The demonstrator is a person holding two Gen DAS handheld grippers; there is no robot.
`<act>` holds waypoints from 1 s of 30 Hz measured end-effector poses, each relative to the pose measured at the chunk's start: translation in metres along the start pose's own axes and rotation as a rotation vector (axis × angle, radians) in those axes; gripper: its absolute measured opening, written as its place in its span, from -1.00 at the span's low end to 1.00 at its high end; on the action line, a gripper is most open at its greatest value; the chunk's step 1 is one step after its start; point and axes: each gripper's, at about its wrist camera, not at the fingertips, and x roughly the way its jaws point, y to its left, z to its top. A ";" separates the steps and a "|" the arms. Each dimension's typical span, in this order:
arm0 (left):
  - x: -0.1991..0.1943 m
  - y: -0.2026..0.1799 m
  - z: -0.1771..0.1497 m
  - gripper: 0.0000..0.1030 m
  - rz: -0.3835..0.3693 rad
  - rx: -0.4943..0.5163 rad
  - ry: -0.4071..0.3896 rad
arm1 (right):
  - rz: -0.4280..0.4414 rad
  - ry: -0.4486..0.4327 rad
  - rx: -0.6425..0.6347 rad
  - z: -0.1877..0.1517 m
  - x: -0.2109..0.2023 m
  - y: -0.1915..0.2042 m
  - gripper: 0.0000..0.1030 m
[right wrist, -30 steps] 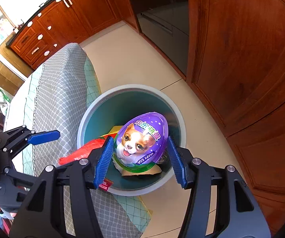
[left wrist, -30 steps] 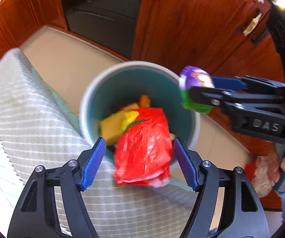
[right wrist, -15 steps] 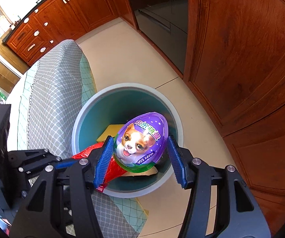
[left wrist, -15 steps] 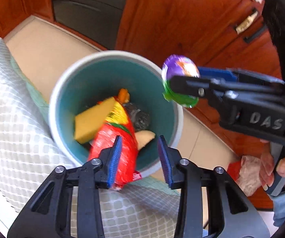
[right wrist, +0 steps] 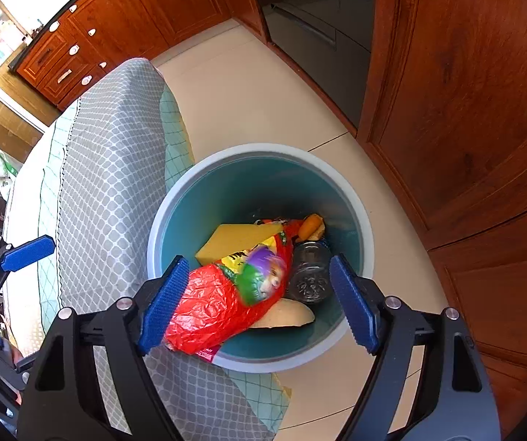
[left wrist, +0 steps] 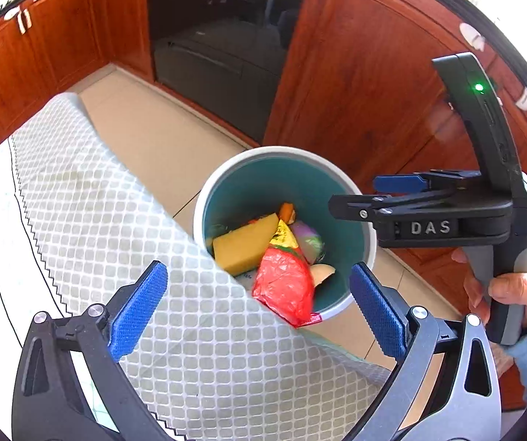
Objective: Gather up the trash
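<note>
Standing on the pale tiled floor point(right wrist: 248, 84) against the edge of the cloth-covered surface point(left wrist: 123, 228), the round bin point(right wrist: 358, 220) is the biggest thing here: a grey-white rim around a teal inner wall, its mouth facing straight up. The grey honeycomb-patterned cloth point(right wrist: 116, 169) hangs over the surface's edge and touches the bin's rim.

Among the trash inside, the red snack bag point(right wrist: 212, 308) is largest. It is crinkled and glossy, with a yellow and green printed end. Its long axis runs slantwise: the red end lies over the rim on the side next to the cloth, and the yellow end points down into the bin. A yellow sponge block point(right wrist: 237, 239) lies flat beside it, deeper in. A clear ribbed plastic cup point(right wrist: 309, 275) sits next to the bag, and a pale curved scrap point(right wrist: 289, 316) lies under the bag's edge. The purple and green egg-shaped toy point(right wrist: 263, 275) with a puppy picture is blurred, lying on or just over the bag; which way it points cannot be told. A small orange piece point(right wrist: 311, 226) rests at the far side.

Both tongs have just been opening. The left tongs point(left wrist: 259, 312) stand wide apart above the bag with nothing clamped. The right tongs point(right wrist: 259, 301) are also apart, their pads clear of the egg and the bag.
</note>
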 end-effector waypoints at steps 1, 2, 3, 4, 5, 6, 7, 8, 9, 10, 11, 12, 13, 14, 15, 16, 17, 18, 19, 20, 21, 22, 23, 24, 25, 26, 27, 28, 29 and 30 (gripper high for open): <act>-0.002 0.002 0.000 0.93 0.003 -0.003 -0.001 | -0.004 0.001 -0.006 -0.001 -0.001 0.002 0.53; -0.004 0.005 -0.002 0.93 0.005 -0.007 -0.004 | -0.008 0.000 -0.011 -0.001 -0.002 0.004 0.55; -0.008 0.007 -0.002 0.93 0.004 -0.009 -0.009 | -0.011 -0.001 -0.016 -0.003 -0.004 0.005 0.59; -0.012 0.008 -0.003 0.93 0.004 -0.011 -0.014 | -0.012 -0.004 -0.017 -0.004 -0.006 0.006 0.60; -0.016 0.007 -0.004 0.93 0.007 -0.011 -0.020 | -0.012 -0.007 -0.018 -0.005 -0.008 0.007 0.60; -0.017 0.007 -0.006 0.93 0.012 -0.007 -0.025 | -0.013 -0.009 -0.019 -0.006 -0.010 0.008 0.60; -0.021 0.006 -0.007 0.93 0.018 -0.003 -0.029 | -0.013 -0.011 -0.019 -0.008 -0.012 0.009 0.60; -0.025 0.006 -0.008 0.93 0.024 -0.001 -0.034 | -0.014 -0.012 -0.021 -0.009 -0.015 0.010 0.60; -0.027 0.005 -0.009 0.93 0.030 0.000 -0.039 | -0.015 -0.015 -0.022 -0.011 -0.018 0.011 0.60; -0.030 0.004 -0.010 0.93 0.034 -0.002 -0.044 | -0.014 -0.020 -0.024 -0.012 -0.021 0.012 0.60; -0.030 0.001 -0.013 0.93 0.038 -0.004 -0.049 | -0.013 -0.025 -0.026 -0.014 -0.024 0.012 0.60; -0.033 0.000 -0.015 0.93 0.042 -0.006 -0.056 | -0.013 -0.029 -0.029 -0.016 -0.028 0.014 0.60; -0.036 -0.001 -0.017 0.93 0.046 -0.008 -0.065 | -0.014 -0.033 -0.033 -0.018 -0.031 0.015 0.60; -0.040 -0.001 -0.018 0.93 0.050 -0.009 -0.074 | -0.016 -0.037 -0.038 -0.021 -0.034 0.016 0.60; -0.042 -0.003 -0.020 0.93 0.056 -0.009 -0.082 | -0.018 -0.042 -0.043 -0.023 -0.038 0.018 0.62; -0.043 -0.006 -0.022 0.93 0.069 -0.010 -0.092 | -0.020 -0.048 -0.049 -0.026 -0.042 0.019 0.64; -0.045 -0.007 -0.025 0.93 0.088 -0.011 -0.104 | -0.021 -0.053 -0.055 -0.029 -0.046 0.020 0.67; -0.048 -0.007 -0.029 0.93 0.107 -0.011 -0.120 | -0.021 -0.057 -0.063 -0.032 -0.049 0.021 0.68; -0.051 -0.008 -0.032 0.93 0.120 -0.010 -0.133 | -0.022 -0.058 -0.069 -0.035 -0.052 0.022 0.68; -0.052 -0.008 -0.036 0.93 0.138 -0.007 -0.139 | -0.023 -0.058 -0.076 -0.039 -0.055 0.024 0.69; -0.055 -0.009 -0.038 0.93 0.159 -0.002 -0.138 | -0.028 -0.057 -0.083 -0.043 -0.058 0.025 0.69; -0.057 -0.011 -0.041 0.93 0.176 0.005 -0.139 | -0.034 -0.055 -0.090 -0.046 -0.060 0.026 0.70; -0.062 -0.013 -0.045 0.93 0.189 0.013 -0.146 | -0.040 -0.052 -0.099 -0.050 -0.063 0.027 0.71; -0.067 -0.015 -0.048 0.93 0.202 0.018 -0.157 | -0.044 -0.051 -0.107 -0.054 -0.067 0.028 0.72; -0.072 -0.017 -0.051 0.93 0.211 0.018 -0.169 | -0.050 -0.056 -0.113 -0.058 -0.072 0.030 0.75; -0.076 -0.018 -0.052 0.93 0.212 0.015 -0.177 | -0.056 -0.068 -0.119 -0.063 -0.077 0.030 0.79; -0.078 -0.019 -0.055 0.93 0.207 0.010 -0.180 | -0.066 -0.082 -0.122 -0.066 -0.082 0.031 0.84; -0.082 -0.019 -0.057 0.93 0.202 0.004 -0.182 | -0.082 -0.093 -0.128 -0.070 -0.086 0.032 0.87; -0.085 -0.018 -0.058 0.93 0.203 -0.006 -0.184 | -0.097 -0.099 -0.134 -0.075 -0.090 0.032 0.87; -0.085 -0.018 -0.060 0.93 0.209 -0.018 -0.183 | -0.110 -0.103 -0.138 -0.079 -0.092 0.033 0.87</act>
